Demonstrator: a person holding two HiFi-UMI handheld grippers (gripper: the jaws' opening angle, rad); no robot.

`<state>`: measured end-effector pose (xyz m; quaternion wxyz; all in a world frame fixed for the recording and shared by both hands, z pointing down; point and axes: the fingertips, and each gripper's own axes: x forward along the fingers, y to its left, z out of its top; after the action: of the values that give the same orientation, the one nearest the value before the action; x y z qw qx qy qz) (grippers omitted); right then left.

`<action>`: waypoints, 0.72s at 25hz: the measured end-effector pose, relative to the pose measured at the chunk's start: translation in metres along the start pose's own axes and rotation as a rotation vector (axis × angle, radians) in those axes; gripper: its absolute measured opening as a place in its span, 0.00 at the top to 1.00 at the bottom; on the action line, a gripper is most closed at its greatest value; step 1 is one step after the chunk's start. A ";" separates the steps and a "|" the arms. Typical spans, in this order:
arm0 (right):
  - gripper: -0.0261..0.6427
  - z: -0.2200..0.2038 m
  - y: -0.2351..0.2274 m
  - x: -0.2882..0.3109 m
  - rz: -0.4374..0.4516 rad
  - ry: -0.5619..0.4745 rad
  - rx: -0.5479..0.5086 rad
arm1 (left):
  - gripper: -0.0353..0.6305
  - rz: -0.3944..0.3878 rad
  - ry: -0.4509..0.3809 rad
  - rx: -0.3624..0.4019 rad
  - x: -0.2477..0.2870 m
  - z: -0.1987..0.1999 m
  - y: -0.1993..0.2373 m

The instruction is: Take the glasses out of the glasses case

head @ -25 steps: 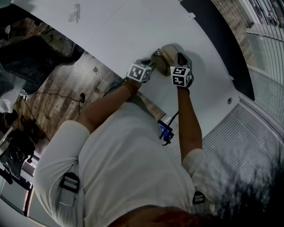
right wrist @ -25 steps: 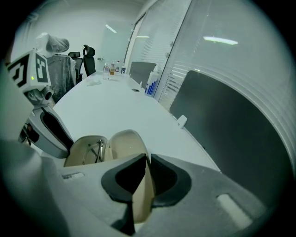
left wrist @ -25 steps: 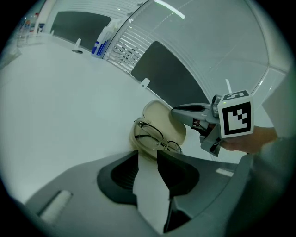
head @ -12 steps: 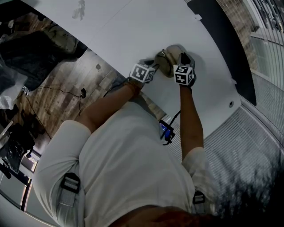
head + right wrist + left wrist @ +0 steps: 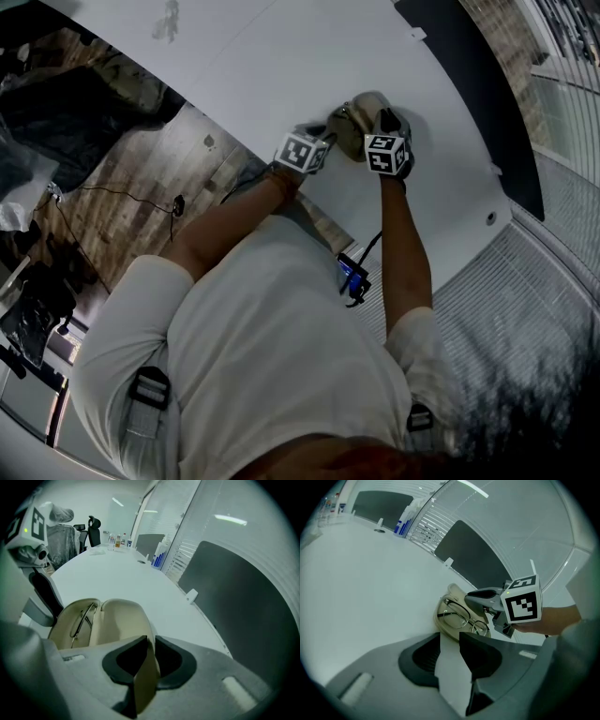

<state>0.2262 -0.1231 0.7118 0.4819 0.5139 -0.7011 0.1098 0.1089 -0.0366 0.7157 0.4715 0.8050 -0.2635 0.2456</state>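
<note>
The glasses [image 5: 464,618] lie folded inside the open glasses case [image 5: 119,620], lenses up, in the half that shows at the left in the right gripper view. The case sits on the white tabletop [image 5: 309,56]. Its other half, a plain beige shell, lies hinged open beside the half with the glasses. The right gripper [image 5: 151,641] has the edge of that empty shell between its jaws. They have just eased a touch wider but stand only narrowly apart, and the beige rim fills the gap between them, so the glasses lie to the side of this grip, not in it. The left gripper [image 5: 450,637] points at the opposite side of the case. Its jaws are a little apart, with only pale tabletop showing in the gap. Their tips sit right at the near rim of the case, and the glasses lie just beyond them, untouched.
</note>
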 end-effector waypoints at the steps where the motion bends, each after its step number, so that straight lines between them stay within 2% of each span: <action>1: 0.89 0.001 0.000 -0.001 0.001 0.001 0.003 | 0.75 -0.001 -0.001 0.000 0.000 0.001 0.000; 6: 0.87 0.013 -0.006 -0.019 -0.018 -0.037 0.019 | 0.75 -0.009 -0.012 0.014 -0.001 0.006 -0.002; 13: 0.87 0.041 -0.010 -0.070 -0.052 -0.151 0.029 | 0.76 -0.003 -0.007 0.020 -0.001 0.008 -0.002; 18: 0.87 0.033 0.001 -0.077 -0.045 -0.144 0.025 | 0.76 0.003 -0.016 0.018 -0.001 0.008 -0.002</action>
<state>0.2077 -0.0968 0.6339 0.4259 0.5420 -0.7210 0.0706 0.1109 -0.0426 0.7108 0.4619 0.8106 -0.2662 0.2424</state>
